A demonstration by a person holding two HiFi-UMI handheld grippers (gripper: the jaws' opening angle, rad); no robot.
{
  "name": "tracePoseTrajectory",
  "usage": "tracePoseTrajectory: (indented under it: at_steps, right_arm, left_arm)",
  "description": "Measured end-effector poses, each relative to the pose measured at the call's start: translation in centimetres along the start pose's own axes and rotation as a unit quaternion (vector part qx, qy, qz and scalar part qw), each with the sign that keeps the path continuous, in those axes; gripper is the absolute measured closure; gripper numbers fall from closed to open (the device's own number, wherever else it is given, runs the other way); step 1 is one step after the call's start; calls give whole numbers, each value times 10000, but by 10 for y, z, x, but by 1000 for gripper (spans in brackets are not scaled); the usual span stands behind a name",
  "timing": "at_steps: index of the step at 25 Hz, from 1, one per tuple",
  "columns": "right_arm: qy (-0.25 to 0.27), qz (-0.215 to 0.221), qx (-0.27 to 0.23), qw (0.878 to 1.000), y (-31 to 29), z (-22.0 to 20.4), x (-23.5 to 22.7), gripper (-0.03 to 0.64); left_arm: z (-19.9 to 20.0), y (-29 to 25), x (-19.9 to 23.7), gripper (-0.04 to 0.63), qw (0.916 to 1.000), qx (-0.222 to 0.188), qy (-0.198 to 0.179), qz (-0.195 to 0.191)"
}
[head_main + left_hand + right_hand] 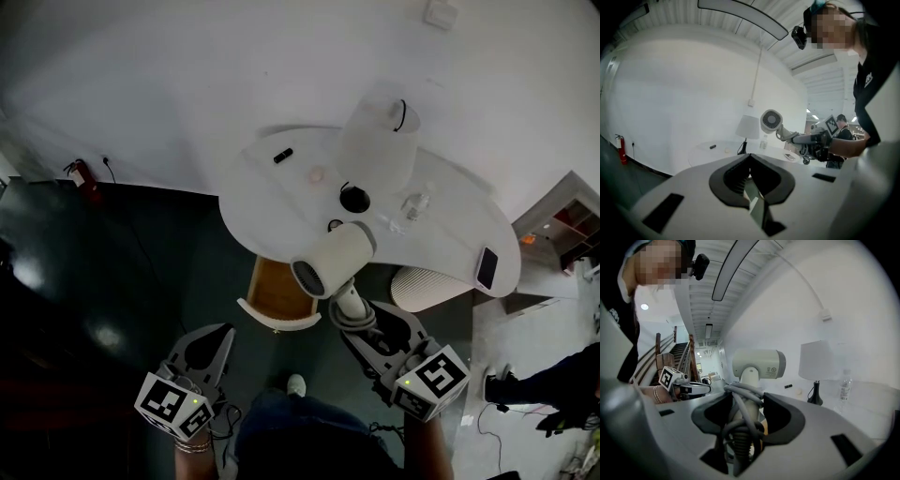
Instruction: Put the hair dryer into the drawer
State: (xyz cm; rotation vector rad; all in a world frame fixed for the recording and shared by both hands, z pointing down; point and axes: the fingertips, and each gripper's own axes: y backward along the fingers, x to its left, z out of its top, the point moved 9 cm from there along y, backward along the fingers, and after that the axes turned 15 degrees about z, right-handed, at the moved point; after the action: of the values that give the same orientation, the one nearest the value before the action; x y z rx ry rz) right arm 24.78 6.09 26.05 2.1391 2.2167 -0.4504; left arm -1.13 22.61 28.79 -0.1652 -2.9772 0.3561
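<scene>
While the right gripper (354,319) clamps the cord-wrapped handle, the hair dryer (333,261) hangs just right of the open drawer (277,292). Carry step, I'd say. Next it needs to swing over the drawer and lower in. The left gripper (217,336), nearer than the drawer, is closed on nothing.

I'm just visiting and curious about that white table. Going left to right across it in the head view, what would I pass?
small black object → pale round object → lamp → bottle → phone
</scene>
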Motion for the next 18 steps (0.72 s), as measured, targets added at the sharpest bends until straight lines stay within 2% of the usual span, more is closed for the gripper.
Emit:
tracePoseTrajectory:
  at_steps: [9, 13, 18]
  right_arm:
    - [-158, 108, 143, 9997, 6, -12, -12, 396]
    - [-173, 127, 167, 9996, 7, -14, -13, 396]
    - [-184, 72, 201, 9996, 9, -22, -12, 396]
  left_arm:
    - [5, 3, 1, 580, 9994, 2, 24, 336]
    - [2, -1, -3, 580, 9995, 56, 10, 305]
    - [-2, -12, -6, 580, 9999, 138, 21, 83]
